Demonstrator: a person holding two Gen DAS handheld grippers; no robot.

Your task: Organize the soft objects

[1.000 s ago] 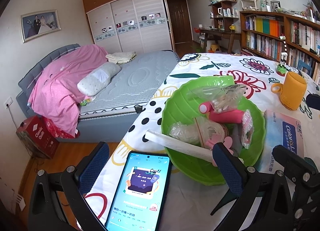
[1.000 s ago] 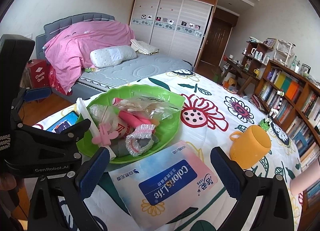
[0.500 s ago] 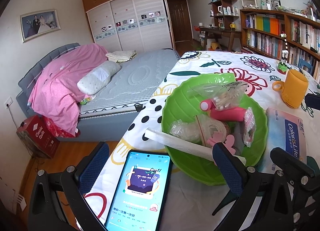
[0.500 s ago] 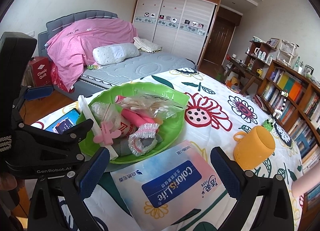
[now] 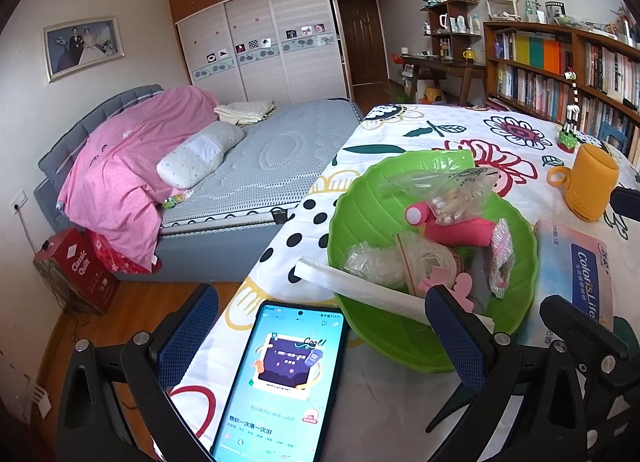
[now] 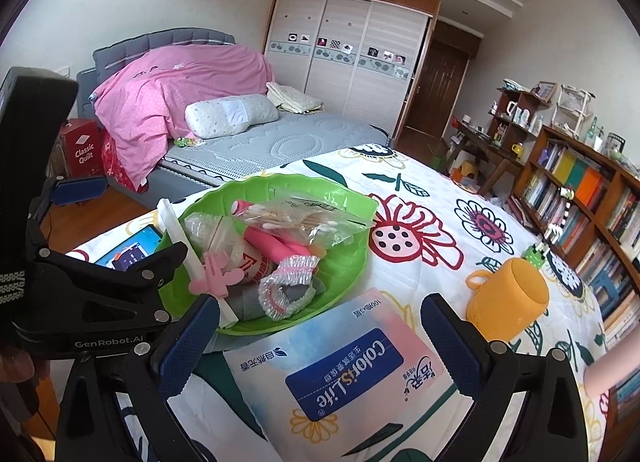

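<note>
Behind the flowered tablecloth (image 5: 440,134) in the left wrist view lie a grey bed (image 5: 256,166) with one pink quilt (image 5: 128,166) and one pillow (image 5: 196,158), and a bookcase (image 5: 560,66) at far right. One green bowl (image 5: 368,214) sits mid-table holding a heap of soft items: one bag of cotton swabs (image 5: 452,194), one pink tube (image 5: 456,230), clear plastic wraps (image 5: 372,262) and a white paper roll (image 5: 360,286) that pokes out over the near-left rim. One phone (image 5: 280,382) with a lit screen lies near, between the fingers of the left gripper (image 5: 320,334), which is spread wide and holds nothing. One tissue pack (image 5: 576,274) lies just right of the bowl, and one yellow cup (image 5: 592,186) stands farther right.

Seen from the right wrist, the same bowl (image 6: 344,274) is at centre-left with a frilly pink cap (image 6: 288,290) at its near edge. The tissue pack (image 6: 340,366) lies near, between the fingers of the right gripper (image 6: 320,342), whose jaws are wide apart and empty above it. The cup (image 6: 508,298) stands to the right, well apart from the bowl. At left the body of the other gripper (image 6: 92,294) fills the edge, and the phone (image 6: 128,250) shows behind it.
</note>
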